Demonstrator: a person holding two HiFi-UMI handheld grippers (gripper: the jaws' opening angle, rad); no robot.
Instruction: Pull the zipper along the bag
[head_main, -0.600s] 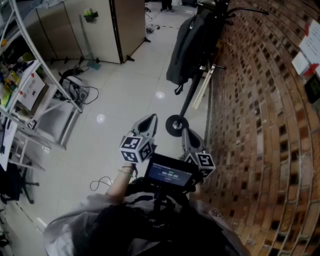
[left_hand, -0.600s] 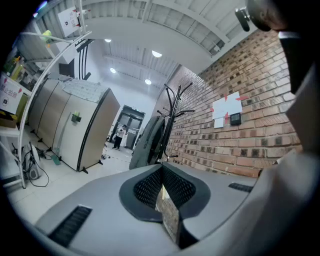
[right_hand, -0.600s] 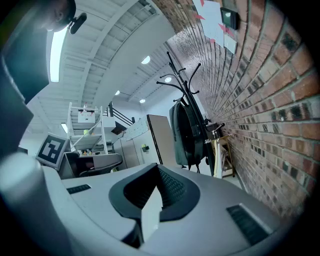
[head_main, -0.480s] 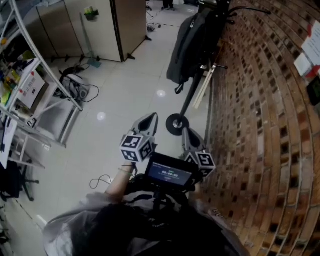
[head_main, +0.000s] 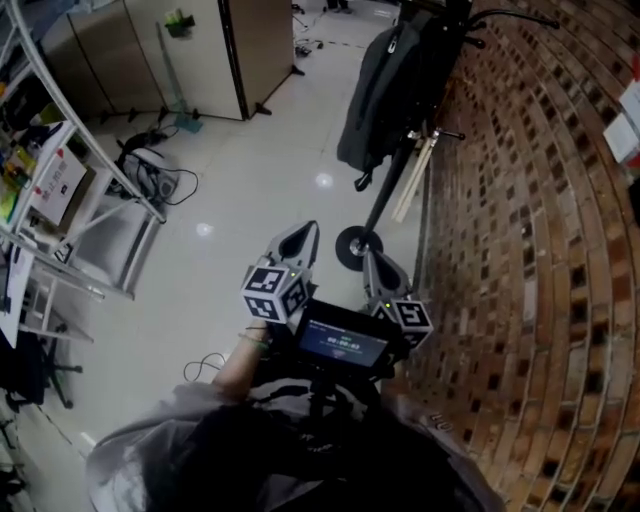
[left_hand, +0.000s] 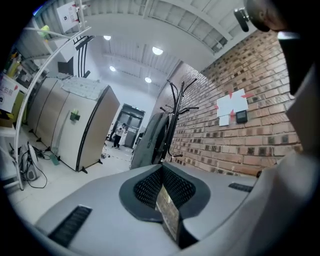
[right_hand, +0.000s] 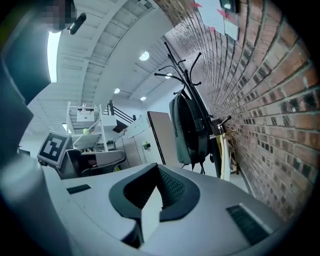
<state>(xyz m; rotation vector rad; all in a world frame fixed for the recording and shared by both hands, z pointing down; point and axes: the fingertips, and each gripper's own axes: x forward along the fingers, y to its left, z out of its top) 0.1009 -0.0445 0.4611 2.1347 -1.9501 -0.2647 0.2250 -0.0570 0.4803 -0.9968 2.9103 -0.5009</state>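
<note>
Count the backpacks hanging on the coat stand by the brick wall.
1. The dark backpack hangs high on the coat stand, right beside the brick wall. Its far side is hidden in every view, so another bag could hang behind it.

Nothing is reading clearly anywhere

The small screen (head_main: 340, 346) is showing a row of pale digits too blurred to read. The left marker cube (head_main: 274, 292) and right marker cube (head_main: 412, 318) are carrying only black-and-white square patterns. The papers (left_hand: 232, 105) on the brick wall (left_hand: 220, 142) and the printed sheet (head_main: 60, 182) on the shelving are showing nothing legible.
</note>
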